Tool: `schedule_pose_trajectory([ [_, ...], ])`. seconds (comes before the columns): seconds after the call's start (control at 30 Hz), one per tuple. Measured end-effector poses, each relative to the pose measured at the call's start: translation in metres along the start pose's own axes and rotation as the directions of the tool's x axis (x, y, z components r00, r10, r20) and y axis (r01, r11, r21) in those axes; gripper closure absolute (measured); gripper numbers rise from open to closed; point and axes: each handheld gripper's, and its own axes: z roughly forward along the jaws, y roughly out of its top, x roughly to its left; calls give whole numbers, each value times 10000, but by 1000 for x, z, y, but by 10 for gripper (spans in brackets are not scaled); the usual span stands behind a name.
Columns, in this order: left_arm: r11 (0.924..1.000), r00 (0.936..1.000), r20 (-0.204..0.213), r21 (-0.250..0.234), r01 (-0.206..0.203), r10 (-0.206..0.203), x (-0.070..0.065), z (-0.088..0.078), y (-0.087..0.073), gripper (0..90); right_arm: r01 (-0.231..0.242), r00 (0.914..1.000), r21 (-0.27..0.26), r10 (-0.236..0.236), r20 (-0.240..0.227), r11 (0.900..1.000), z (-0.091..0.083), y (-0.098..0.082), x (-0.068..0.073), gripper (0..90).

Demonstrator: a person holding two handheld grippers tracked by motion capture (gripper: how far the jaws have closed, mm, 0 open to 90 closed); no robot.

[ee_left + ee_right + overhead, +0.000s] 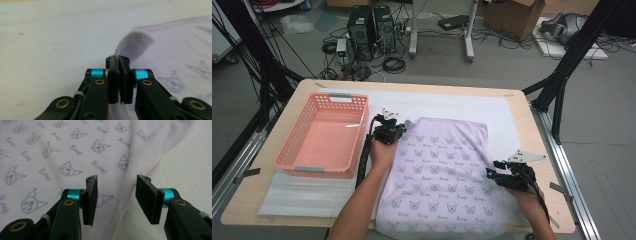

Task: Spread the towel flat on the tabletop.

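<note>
Lilac knit cloth, rectangular and printed with small cat faces, lies flat on the white mat, long axis running away from the person. Left gripper pinches its far-left corner; right gripper gapes over the stitched right hem.

Pink basket sitting on the surface, left side, partly overlapping a white mat. Two PC towers, cables and a cardboard box lying on the floor behind.

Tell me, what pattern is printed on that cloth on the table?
Pale lilac cloth with small blue-grey cat faces and script words; clearest in the right gripper view.
</note>
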Motion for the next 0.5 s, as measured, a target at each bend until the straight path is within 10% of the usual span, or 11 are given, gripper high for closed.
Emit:
schedule_pose_trajectory([
  [0.23, 9997, 9997, -10, -8, 251, -251, 2, -9, 1, 536, 9, 10000, 19, -9, 43, 10000, 2, 1, 1, 514],
  [0.5, 9914, 9985, 317, 1217, -475, 439, -5, -11, -13, 567, -632, 9926, 19, 627, 1042, 9980, 6, 3, -6, 513],
])
